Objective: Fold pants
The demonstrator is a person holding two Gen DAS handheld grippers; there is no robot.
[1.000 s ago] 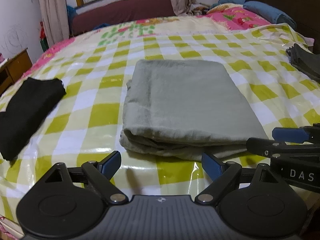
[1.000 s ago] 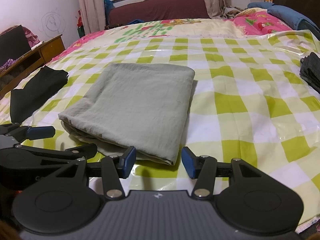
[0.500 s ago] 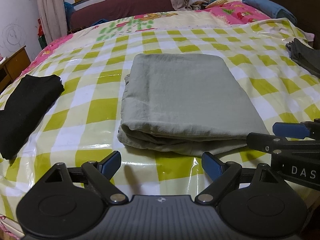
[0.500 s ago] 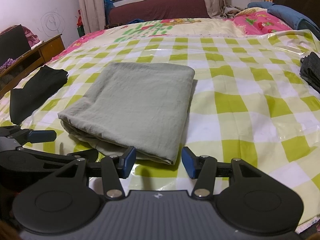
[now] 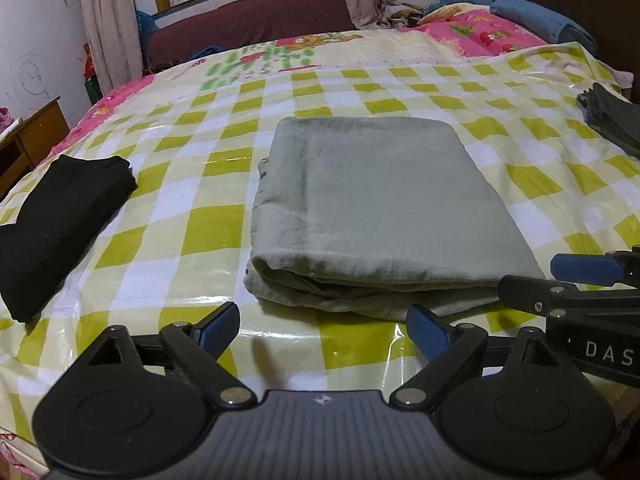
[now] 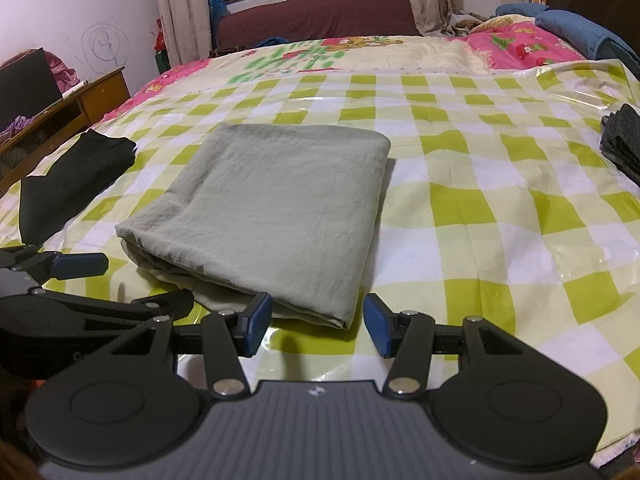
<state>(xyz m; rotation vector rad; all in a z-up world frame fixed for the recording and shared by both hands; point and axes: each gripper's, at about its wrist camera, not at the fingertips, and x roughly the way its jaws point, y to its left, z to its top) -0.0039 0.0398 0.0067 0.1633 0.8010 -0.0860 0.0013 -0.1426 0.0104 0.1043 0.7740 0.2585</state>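
In your left wrist view, the grey-green pants [image 5: 376, 208] lie folded into a flat, layered rectangle in the middle of the checked plastic cover [image 5: 192, 236] on the bed. Over the last second the camera has eased back and a little upward, so the bundle's near edge now sits further ahead of your fingertips, while the bundle itself has kept its shape and place. That suggests the fold is finished and you are backing off. Your left gripper [image 5: 324, 326] hovers just short of that near edge with its blue fingers [image 5: 218, 322] wide apart, holding and touching nothing. The other gripper pokes in at the right edge. A black garment [image 5: 60, 228] lies well apart to the left, and a dark folded stack [image 5: 616, 116] far right.

In your right wrist view almost nothing has shifted. The pants [image 6: 280, 204] lie just ahead, their near right corner between and just beyond the tips. Your right gripper [image 6: 316, 324] is also spread open, its pads [image 6: 256, 320] empty; whether the left pad brushes the cloth edge I cannot tell. The left gripper [image 6: 120, 280] shows at lower left, likewise apart and empty.
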